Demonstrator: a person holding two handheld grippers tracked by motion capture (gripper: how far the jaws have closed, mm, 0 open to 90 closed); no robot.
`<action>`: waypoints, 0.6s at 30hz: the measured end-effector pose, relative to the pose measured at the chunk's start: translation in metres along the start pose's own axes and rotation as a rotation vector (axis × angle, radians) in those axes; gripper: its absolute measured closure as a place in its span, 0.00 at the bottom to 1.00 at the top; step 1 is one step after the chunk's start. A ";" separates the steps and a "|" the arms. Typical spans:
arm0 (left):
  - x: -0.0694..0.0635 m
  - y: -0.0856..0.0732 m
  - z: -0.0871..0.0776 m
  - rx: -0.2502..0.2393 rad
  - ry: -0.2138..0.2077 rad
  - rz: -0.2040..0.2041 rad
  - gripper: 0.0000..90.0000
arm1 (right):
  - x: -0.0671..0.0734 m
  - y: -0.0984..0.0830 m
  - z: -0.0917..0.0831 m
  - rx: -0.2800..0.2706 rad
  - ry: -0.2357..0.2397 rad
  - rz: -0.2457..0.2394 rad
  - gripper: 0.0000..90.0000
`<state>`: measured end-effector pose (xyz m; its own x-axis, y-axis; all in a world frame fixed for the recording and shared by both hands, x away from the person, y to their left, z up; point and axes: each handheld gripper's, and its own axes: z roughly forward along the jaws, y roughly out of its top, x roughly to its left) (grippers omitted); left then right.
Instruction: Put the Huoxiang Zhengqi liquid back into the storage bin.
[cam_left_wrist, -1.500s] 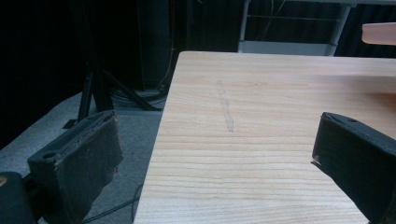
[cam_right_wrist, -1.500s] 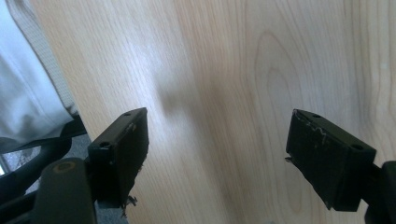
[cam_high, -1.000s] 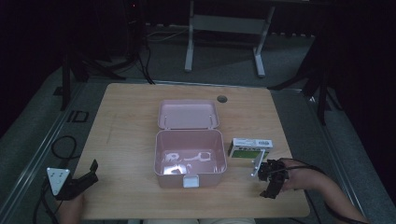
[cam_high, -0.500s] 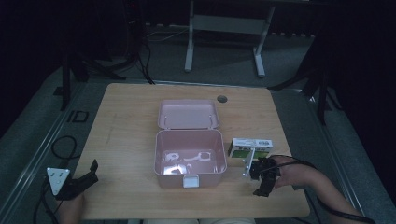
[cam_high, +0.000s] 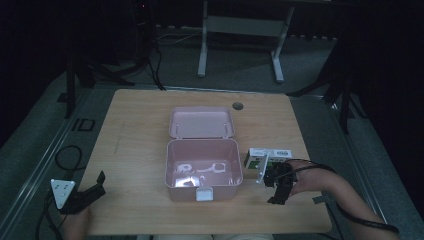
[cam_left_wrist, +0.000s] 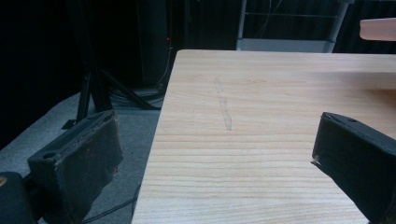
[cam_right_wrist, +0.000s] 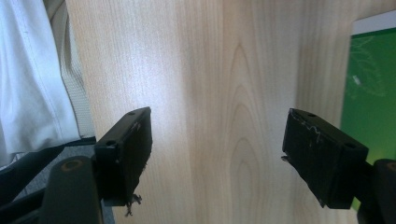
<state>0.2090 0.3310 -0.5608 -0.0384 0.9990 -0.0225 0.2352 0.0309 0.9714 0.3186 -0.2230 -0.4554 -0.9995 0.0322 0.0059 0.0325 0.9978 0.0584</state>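
Note:
An open pink box (cam_high: 186, 192) stands mid-table, its lid (cam_high: 201, 122) laid back and small white items inside. To its right lies a green and white carton (cam_high: 270, 156). Just in front of the carton my right gripper (cam_high: 278, 189) hangs over the wood. In the right gripper view its jaws (cam_right_wrist: 217, 158) stand open above bare wood and have just been closing slightly, with nothing between them. The carton's green face (cam_right_wrist: 371, 84) is at that view's right edge. My left gripper (cam_high: 97, 184) rests at the table's front left corner, open (cam_left_wrist: 219, 158) and holding nothing.
The wooden table (cam_high: 140, 130) has a round cable hole (cam_high: 237, 106) near its far edge. A desk frame (cam_high: 240, 30) and cables lie on the dark floor behind. White clothing (cam_right_wrist: 32, 84) of the person shows beyond the table's near edge.
My right gripper has drifted a little left toward the pink box and lifted slightly. The left gripper has stayed put.

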 end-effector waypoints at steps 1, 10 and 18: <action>0.000 0.000 0.000 0.000 0.000 0.000 0.02 | -0.001 0.000 -0.002 0.000 -0.008 -0.008 0.26; 0.000 0.000 0.000 0.002 -0.001 0.000 0.02 | -0.012 0.001 -0.020 -0.003 -0.034 -0.018 0.29; 0.000 0.000 0.000 0.005 -0.002 0.001 0.02 | -0.027 0.004 -0.035 0.004 -0.059 -0.012 0.30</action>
<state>0.2095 0.3313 -0.5607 -0.0359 0.9991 -0.0217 0.2398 0.0297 0.9704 0.3460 -0.2221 -0.4206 -0.9983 0.0236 -0.0539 0.0207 0.9983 0.0536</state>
